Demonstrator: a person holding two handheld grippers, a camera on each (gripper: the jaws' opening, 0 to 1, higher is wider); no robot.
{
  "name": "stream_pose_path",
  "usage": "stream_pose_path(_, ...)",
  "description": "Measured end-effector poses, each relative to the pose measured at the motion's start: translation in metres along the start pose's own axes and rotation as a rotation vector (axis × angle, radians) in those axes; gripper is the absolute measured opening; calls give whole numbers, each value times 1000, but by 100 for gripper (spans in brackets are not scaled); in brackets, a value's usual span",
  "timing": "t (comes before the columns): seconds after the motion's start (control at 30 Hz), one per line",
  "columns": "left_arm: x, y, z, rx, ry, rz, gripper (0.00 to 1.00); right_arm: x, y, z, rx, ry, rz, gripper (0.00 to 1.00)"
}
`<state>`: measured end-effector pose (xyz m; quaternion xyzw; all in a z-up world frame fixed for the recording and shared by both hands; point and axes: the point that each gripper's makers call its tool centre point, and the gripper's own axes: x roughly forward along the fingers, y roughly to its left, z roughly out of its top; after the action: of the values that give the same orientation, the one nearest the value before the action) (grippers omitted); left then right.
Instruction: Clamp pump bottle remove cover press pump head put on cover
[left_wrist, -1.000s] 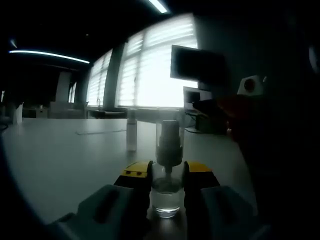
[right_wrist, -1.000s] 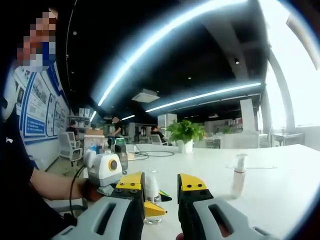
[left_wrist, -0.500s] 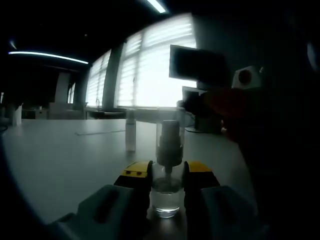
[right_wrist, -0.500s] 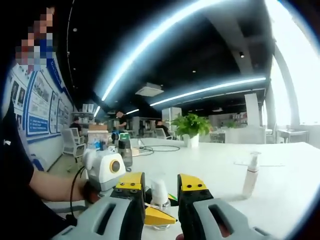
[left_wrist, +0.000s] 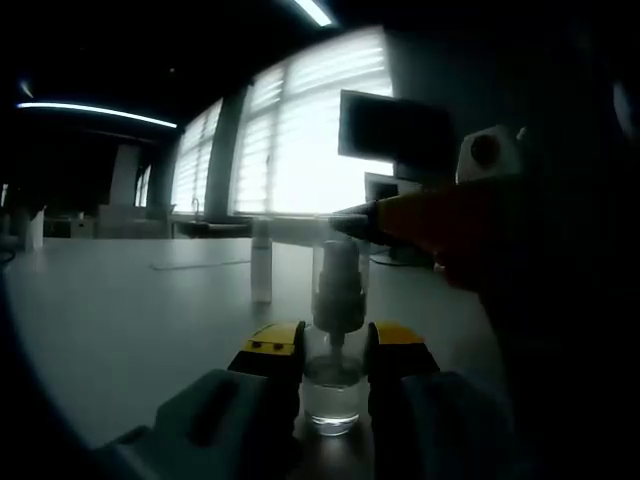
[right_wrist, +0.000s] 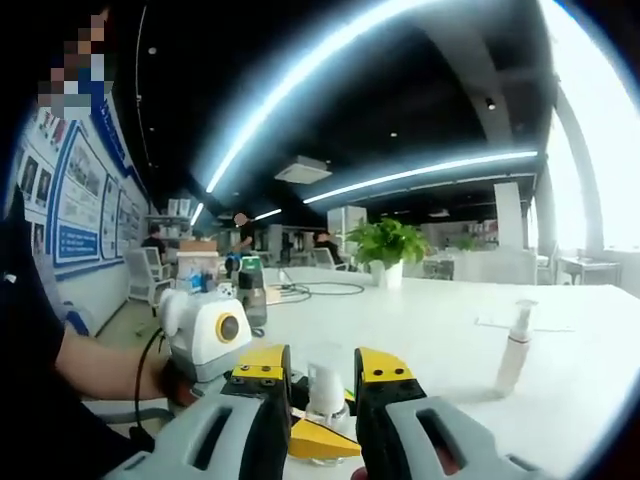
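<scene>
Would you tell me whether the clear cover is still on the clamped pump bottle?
On: the clear cover encloses the pump head of the pump bottle.

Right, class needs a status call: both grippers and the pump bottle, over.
Left gripper shut on pump bottle, upright on table. Right gripper open, jaws either side of the clear cover. Cover on. Second bottle stands apart.
</scene>
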<state>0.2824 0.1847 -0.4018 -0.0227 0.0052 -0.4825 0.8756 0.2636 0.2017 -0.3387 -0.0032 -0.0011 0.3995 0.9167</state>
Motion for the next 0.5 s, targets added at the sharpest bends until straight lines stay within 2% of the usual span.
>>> stream_pose_path(0.1, 0, 0, 0, 0, 0, 0, 16, 1, -2, -1, 26, -3, -9, 18)
stream_pose_path(0.5, 0, 0, 0, 1, 0, -1, 16, 3, -3, -5, -6, 5, -30, 11)
